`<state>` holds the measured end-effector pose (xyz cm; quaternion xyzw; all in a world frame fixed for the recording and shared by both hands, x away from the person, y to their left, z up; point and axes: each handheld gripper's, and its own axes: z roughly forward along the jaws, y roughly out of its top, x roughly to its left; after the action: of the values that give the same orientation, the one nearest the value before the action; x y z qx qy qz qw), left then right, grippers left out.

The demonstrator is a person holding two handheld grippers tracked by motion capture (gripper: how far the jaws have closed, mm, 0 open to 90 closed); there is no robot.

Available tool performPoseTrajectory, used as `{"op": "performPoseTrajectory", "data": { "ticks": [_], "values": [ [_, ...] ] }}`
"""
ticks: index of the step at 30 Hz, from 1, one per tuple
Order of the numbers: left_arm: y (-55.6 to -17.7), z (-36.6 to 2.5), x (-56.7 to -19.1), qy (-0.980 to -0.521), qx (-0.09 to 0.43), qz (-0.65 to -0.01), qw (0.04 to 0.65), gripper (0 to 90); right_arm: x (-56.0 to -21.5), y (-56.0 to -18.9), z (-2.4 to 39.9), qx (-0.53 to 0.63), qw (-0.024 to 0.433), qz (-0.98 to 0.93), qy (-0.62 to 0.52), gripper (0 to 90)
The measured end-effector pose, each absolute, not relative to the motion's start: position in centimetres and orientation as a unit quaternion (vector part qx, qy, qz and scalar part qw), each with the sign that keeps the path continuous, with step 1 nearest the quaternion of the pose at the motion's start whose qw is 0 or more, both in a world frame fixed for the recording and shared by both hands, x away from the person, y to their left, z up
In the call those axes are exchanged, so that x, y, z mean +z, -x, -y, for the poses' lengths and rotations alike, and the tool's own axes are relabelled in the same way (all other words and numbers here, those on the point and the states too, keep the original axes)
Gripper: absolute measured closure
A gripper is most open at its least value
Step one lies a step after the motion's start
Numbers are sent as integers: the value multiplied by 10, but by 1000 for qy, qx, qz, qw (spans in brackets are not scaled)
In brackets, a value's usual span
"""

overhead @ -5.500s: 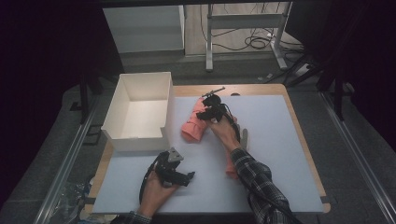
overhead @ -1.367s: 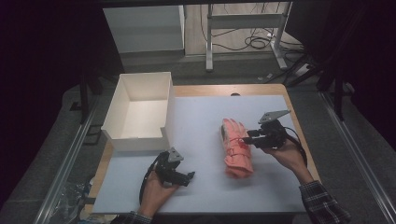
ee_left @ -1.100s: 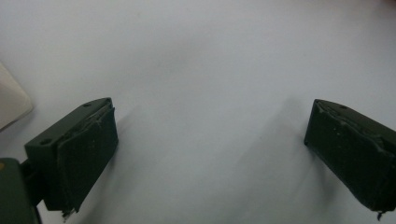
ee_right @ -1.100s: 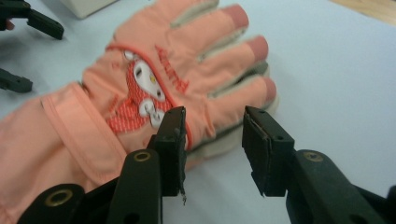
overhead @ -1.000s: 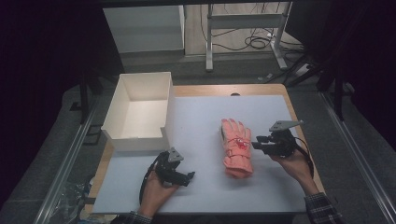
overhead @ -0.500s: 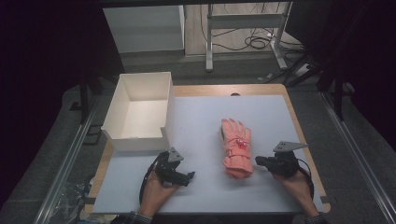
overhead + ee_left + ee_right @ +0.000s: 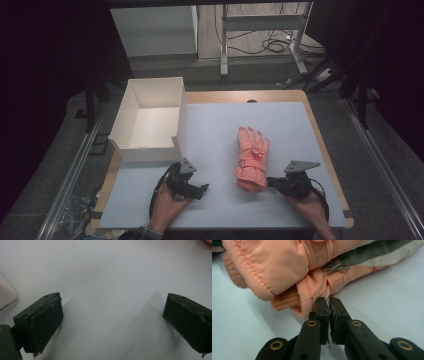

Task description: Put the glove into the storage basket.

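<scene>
- Your left gripper [image 7: 192,186] rests on the table [image 7: 215,125] below the white box [image 7: 147,117], jaws spread wide with nothing between them. It could drag on the surface if you slide it without lifting.
- The pink glove [image 7: 251,159] lies flat in the middle-right of the table, fingers pointing away from you, cuff toward you. It is puffy and quilted with a ribbed knit cuff [image 7: 287,301] and a strap across the wrist; it looks like two gloves stacked.
- Your right gripper [image 7: 328,305] sits at the cuff edge, jaws pressed together and holding nothing. Pushed forward like this, it may only shove the soft fabric, or later pinch one layer.
</scene>
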<state>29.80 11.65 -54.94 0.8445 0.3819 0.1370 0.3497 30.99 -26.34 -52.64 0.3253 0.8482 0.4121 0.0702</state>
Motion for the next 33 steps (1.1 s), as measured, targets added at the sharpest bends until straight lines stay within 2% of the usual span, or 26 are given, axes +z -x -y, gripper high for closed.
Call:
{"op": "performPoseTrajectory", "data": {
  "ticks": [30, 33],
  "values": [
    [-298, -116, -549, -844, 137, -382, 350, 26, -532, -324, 203, 409, 70, -858, -303, 826],
    [-298, -117, -549, -845, 137, -382, 350, 26, -533, -326, 197, 399, 82, -861, -304, 830]
  ]
}}
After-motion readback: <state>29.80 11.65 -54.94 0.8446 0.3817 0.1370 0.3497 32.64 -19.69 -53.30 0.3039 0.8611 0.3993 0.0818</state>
